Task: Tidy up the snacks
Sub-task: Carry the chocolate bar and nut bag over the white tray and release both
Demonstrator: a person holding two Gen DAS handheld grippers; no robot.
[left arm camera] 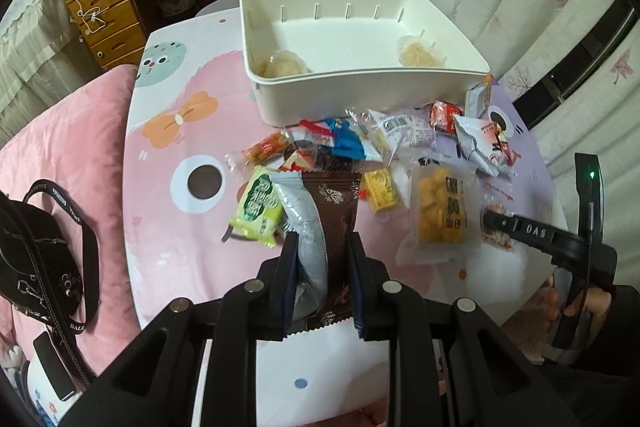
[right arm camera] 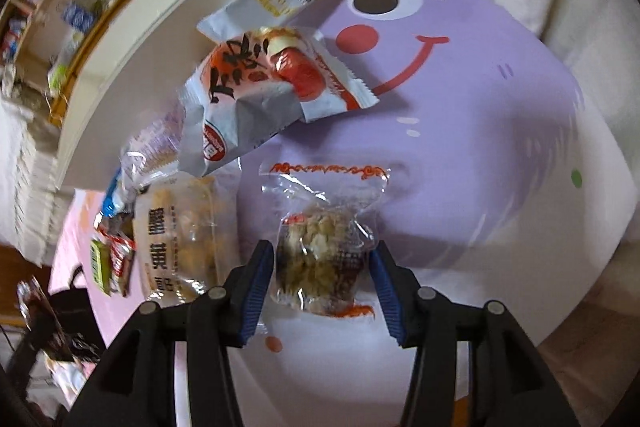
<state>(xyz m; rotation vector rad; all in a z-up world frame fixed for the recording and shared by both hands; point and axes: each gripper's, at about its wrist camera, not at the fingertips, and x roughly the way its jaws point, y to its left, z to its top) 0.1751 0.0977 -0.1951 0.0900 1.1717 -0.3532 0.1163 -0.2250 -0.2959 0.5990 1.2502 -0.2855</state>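
Left wrist view: the left gripper [left arm camera: 322, 247] is clamped on a brown snowflake-printed wrapper [left arm camera: 334, 219] and a grey foil packet [left arm camera: 308, 227], above the cartoon-printed round table [left arm camera: 168, 155]. Beyond the snack pile sits a white plastic bin [left arm camera: 360, 83] holding 2 pale pastries. Right gripper [right arm camera: 322, 263] stands part-open astride a clear-wrapped nut cluster snack [right arm camera: 320, 255], pads not pressing it.

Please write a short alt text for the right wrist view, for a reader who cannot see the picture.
The right hand-held gripper points down at a clear packet of nut brittle lying on the purple cartoon table, its blue pads either side of the packet and apparently not pressing it. Beyond lie a white and red snack pouch and a white bin.
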